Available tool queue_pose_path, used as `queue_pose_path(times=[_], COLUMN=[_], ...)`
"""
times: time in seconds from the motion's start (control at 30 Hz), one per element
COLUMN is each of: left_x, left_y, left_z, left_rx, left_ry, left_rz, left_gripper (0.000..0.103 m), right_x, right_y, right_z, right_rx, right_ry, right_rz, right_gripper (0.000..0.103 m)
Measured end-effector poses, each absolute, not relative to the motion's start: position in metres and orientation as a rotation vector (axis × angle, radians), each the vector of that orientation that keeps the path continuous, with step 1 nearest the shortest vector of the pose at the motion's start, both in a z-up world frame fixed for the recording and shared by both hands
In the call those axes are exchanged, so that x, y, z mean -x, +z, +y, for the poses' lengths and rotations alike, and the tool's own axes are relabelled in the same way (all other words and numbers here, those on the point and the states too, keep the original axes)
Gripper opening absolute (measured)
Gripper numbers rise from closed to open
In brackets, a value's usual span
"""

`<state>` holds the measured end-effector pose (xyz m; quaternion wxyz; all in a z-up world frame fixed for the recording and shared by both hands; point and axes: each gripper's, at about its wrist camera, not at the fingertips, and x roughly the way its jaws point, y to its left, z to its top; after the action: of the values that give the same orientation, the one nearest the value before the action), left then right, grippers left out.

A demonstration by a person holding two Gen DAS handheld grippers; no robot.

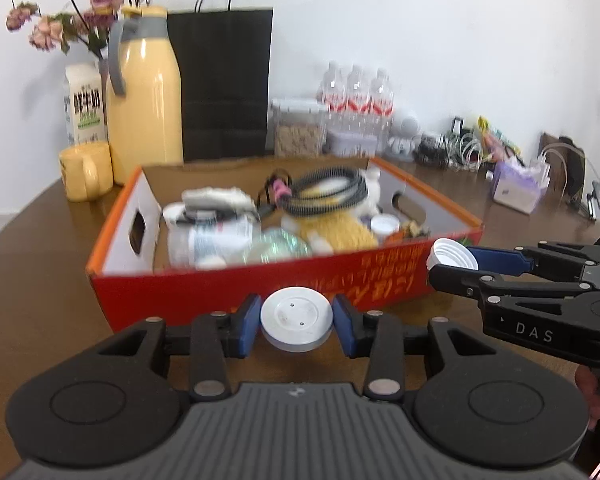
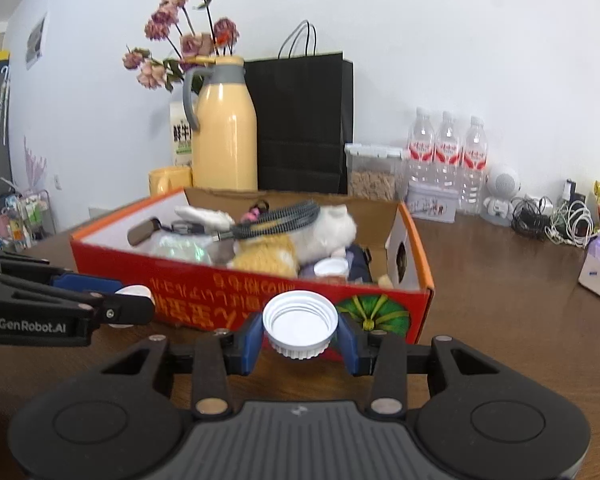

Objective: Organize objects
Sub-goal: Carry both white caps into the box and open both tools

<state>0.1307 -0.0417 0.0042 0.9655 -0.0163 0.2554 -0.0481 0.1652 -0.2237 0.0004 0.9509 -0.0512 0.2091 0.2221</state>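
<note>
A red cardboard box (image 1: pixel 236 286) with an orange rim stands on the brown table, full of mixed items: a coiled cable (image 1: pixel 324 190), a yellow and white plush toy (image 1: pixel 340 228), bottles and small jars. My left gripper (image 1: pixel 297 318) is shut on a round white puck-like object (image 1: pixel 296 314) just in front of the box's near wall. My right gripper (image 2: pixel 300 330) is shut on a white threaded screw cap (image 2: pixel 300 324), open side up, also before the box (image 2: pixel 260 292). In the left wrist view the cap (image 1: pixel 452 254) shows at the box's right corner.
Behind the box stand a yellow thermos jug (image 1: pixel 144 96), a yellow mug (image 1: pixel 86 170), a milk carton (image 1: pixel 84 104), a black paper bag (image 1: pixel 224 80), a cereal container (image 1: pixel 298 128) and three water bottles (image 1: pixel 356 100). Cables (image 2: pixel 556 220) and a tissue pack (image 1: pixel 518 186) lie at the right.
</note>
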Motion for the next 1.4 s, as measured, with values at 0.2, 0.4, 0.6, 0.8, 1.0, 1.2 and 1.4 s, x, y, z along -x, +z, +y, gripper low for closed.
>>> queue_pose_path(times=[0.2, 0.4, 0.6, 0.8, 1.0, 1.2, 1.4], left_x=[-0.136, -0.154, -0.183, -0.216, -0.23, -0.228, -0.221], left_y=[0.024, 0.038, 0.045, 0.041, 0.026, 0.022, 0.024], left_z=[-0.035, -0.025, -0.016, -0.016, -0.007, -0.007, -0.007], left_rx=[0.032, 0.046, 0.06, 0.071, 0.082, 0.055, 0.032], left_ry=[-0.074, -0.032, 0.0, 0.026, 0.048, 0.066, 0.105], left_rz=[0.446, 0.396, 0.38, 0.373, 0.401, 0.386, 0.33], left_gripper=[0.04, 0.04, 0.04, 0.04, 0.04, 0.049, 0.103], right_x=[-0.173, -0.2, -0.235, -0.275, -0.286, -0.288, -0.281], right_y=[0.023, 0.044, 0.049, 0.039, 0.022, 0.013, 0.017], right_z=[-0.218, -0.21, -0.2, -0.196, -0.205, -0.204, -0.207], right_rx=[0.117, 0.128, 0.145, 0.143, 0.114, 0.12, 0.108], right_ry=[0.449, 0.425, 0.385, 0.347, 0.334, 0.336, 0.321], right_rz=[0.367, 0.328, 0.341, 0.382, 0.413, 0.443, 0.409], right_gripper=[0.039, 0.039, 0.039, 0.039, 0.039, 0.039, 0.069])
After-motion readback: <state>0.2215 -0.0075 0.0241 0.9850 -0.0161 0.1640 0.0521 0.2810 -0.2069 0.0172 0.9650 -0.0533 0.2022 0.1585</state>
